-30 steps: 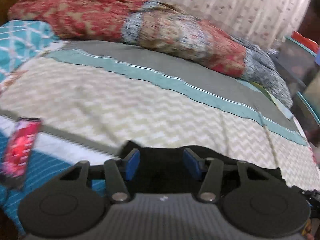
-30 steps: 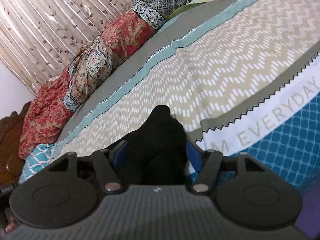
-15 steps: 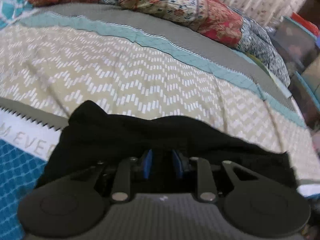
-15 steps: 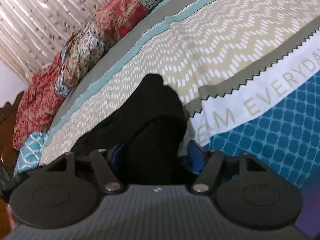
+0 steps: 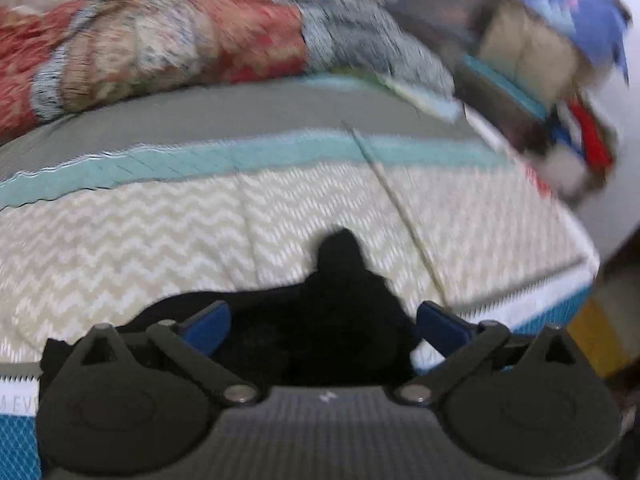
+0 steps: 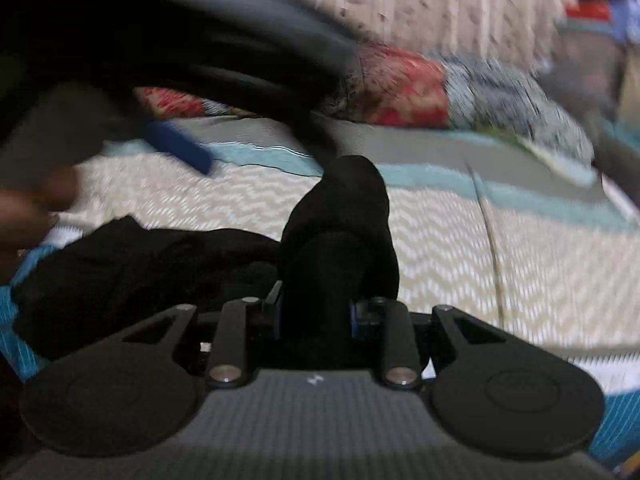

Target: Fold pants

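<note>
Bedspread (image 5: 152,248): cream chevron field, teal stripe and grey band beyond, a saw-tooth white strip and blue panel at the near edge. Both views blurred.

Quilt (image 5: 168,48): rolled, red and blue-grey patchwork, lying along the far side of the bed against a pale patterned curtain (image 6: 440,4).

Clutter (image 5: 560,60): boxes and cloth in blue, red and tan, off the bed's far right corner; items cannot be told apart.

Pants (image 6: 120,272): black, bunched on the near edge of the bedspread.

Left gripper (image 5: 320,322): jaws just sprung wide apart; black cloth lies between the blue pads, neither pad pressing on it.

Right gripper (image 6: 316,316): jaws just drawn in, clamped on an upstanding fold of the pants.

Obstruction: in the right wrist view the left gripper's dark body and one blue pad (image 6: 180,152) cross the upper left, with part of a hand (image 6: 28,208) at the left edge.
</note>
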